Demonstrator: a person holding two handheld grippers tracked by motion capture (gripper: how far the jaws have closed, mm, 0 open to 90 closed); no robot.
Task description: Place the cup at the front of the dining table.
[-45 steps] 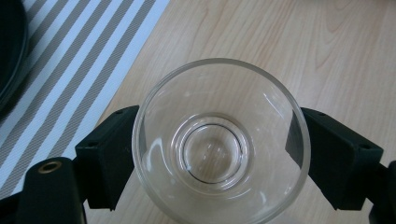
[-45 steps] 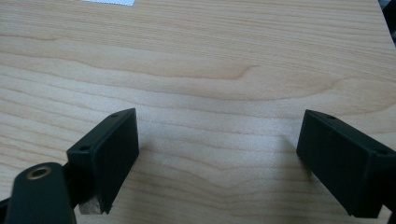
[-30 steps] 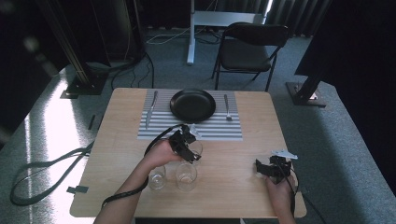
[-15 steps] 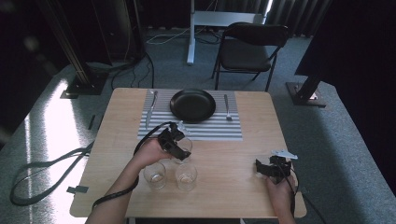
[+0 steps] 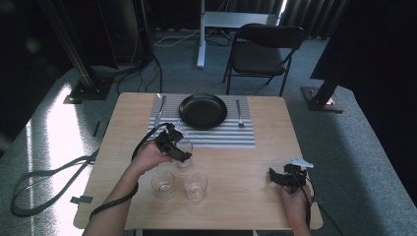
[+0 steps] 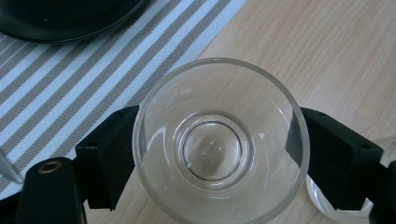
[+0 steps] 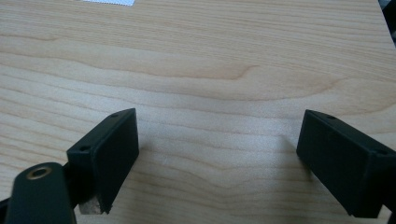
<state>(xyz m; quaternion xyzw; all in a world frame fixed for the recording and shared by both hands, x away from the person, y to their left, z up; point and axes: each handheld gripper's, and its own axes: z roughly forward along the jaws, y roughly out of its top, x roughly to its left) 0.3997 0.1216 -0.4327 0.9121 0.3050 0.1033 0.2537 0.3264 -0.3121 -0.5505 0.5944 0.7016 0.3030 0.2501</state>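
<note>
Clear, round drinking glass [image 6: 219,140] — clamped between the jaws of the left gripper [image 5: 173,145], pads pressed to its wall on both sides; seen from above in the left gripper view, upright, at the near edge of the grey-and-white striped placemat [image 5: 221,135].

Two further clear tumblers [image 5: 163,184] and [image 5: 196,186] — standing side by side on the light wooden surface [image 5: 246,167], just in front of the held glass.

Round black plate [image 5: 203,110] — on the placemat, a knife [image 5: 158,114] to its left, a fork [image 5: 239,114] to its right.

Right gripper [image 5: 285,177] — low over bare wood at the near right, jaws wide apart with nothing between them.
</note>
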